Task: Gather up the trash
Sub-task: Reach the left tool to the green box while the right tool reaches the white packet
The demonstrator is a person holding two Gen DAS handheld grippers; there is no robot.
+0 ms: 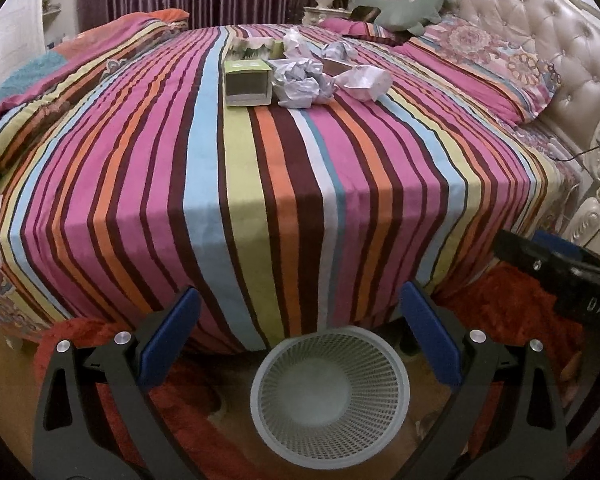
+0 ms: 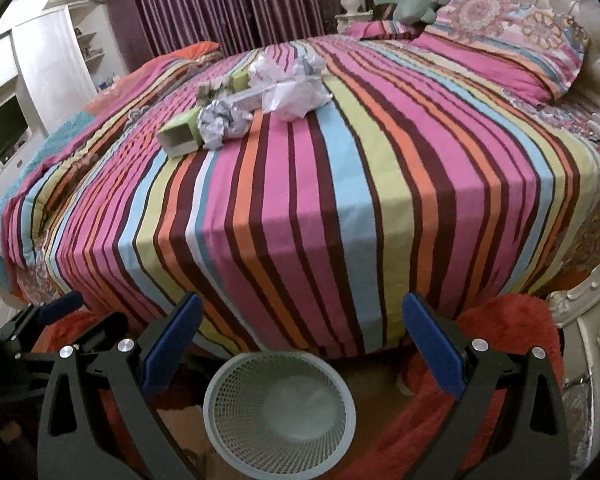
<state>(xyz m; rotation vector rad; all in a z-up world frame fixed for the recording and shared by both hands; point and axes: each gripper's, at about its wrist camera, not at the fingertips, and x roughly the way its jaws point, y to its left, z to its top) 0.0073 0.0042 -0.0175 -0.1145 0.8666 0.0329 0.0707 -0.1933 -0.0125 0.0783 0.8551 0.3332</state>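
Trash lies in a pile on the striped bed [image 1: 244, 184]: a green carton [image 1: 247, 82], crumpled paper balls [image 1: 304, 82] and a white wrapper [image 1: 366, 80]. The right wrist view shows the same carton [image 2: 180, 136] and paper [image 2: 224, 122] on the bed [image 2: 340, 184]. A white mesh wastebasket [image 1: 330, 392] stands on the floor at the bed's foot, also in the right wrist view [image 2: 280, 408]. My left gripper [image 1: 300, 304] is open and empty above the basket. My right gripper [image 2: 300, 312] is open and empty, also above it.
A red shaggy rug [image 1: 512, 312] covers the floor around the basket. Pillows [image 1: 480, 60] and a green plush toy [image 1: 404, 6] lie by the tufted headboard [image 1: 540, 20]. An ornate nightstand [image 1: 596, 192] stands at right. The right gripper's body [image 1: 560, 268] shows at the left view's right edge.
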